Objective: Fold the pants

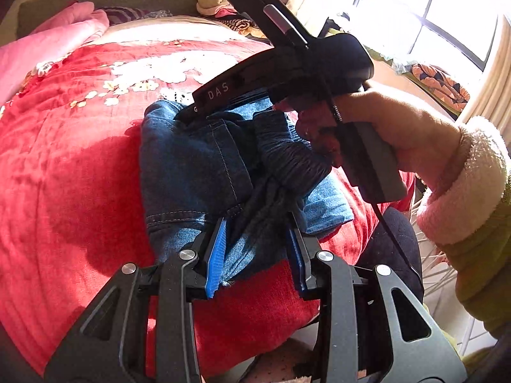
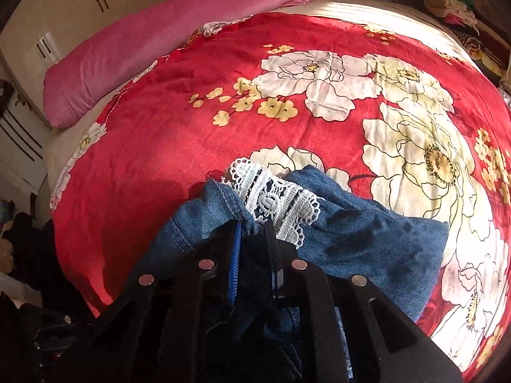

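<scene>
Blue denim pants (image 1: 198, 166) with white lace trim (image 2: 274, 201) lie bunched in a folded heap on the red flowered blanket (image 1: 64, 159). My left gripper (image 1: 258, 236) has blue pads and its jaws stand on either side of a dark fold of the pants, closed on the cloth. My right gripper (image 2: 254, 233) is shut on the denim near the lace; it also shows in the left wrist view (image 1: 198, 111), held by a hand, its tips at the far side of the heap.
A pink pillow (image 2: 159, 54) lies at the head of the bed. Folded clothes (image 2: 447, 3) are stacked at the far corner. A window (image 1: 431, 16) is at the right, and wardrobe doors (image 2: 80, 3) stand behind the bed.
</scene>
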Tool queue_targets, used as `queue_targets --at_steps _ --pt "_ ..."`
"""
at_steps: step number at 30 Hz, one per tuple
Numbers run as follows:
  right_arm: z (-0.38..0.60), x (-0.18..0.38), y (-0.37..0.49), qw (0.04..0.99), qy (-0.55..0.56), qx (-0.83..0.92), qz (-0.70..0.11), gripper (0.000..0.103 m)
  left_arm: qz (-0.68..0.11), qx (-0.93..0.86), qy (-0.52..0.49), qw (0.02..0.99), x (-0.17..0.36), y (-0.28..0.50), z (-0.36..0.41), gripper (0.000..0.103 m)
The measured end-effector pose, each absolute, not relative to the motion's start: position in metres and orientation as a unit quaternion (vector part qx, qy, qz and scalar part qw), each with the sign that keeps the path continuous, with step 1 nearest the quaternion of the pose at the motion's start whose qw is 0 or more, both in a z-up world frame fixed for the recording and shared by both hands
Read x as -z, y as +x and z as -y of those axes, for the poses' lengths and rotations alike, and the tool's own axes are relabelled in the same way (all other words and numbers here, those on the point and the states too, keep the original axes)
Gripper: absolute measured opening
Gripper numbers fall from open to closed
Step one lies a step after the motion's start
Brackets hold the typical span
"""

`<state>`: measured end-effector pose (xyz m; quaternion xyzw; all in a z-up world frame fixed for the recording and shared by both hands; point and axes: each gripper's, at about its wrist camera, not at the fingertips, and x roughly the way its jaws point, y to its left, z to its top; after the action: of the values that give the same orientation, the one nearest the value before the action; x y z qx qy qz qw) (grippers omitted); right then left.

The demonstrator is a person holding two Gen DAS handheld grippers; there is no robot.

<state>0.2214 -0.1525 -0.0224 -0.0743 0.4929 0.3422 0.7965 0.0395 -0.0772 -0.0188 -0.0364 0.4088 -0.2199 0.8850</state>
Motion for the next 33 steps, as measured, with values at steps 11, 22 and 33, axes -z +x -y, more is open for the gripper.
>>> queue_targets --at_steps 11,22,33 --pt "0.177 -0.022 0.205 0.808 -0.016 -0.354 -0.471 0.037 -0.412 0.220 -0.038 0.883 0.019 0.039 0.077 0.027" --pt "0.165 -0.012 0.173 0.773 -0.071 -0.393 -0.493 0.037 -0.414 0.219 -0.040 0.883 0.019 0.038 0.077 0.029" --pt "0.180 -0.015 0.168 0.793 -0.039 -0.375 -0.478 0.039 -0.411 0.220 -0.041 0.884 0.012 0.034 0.076 0.047"
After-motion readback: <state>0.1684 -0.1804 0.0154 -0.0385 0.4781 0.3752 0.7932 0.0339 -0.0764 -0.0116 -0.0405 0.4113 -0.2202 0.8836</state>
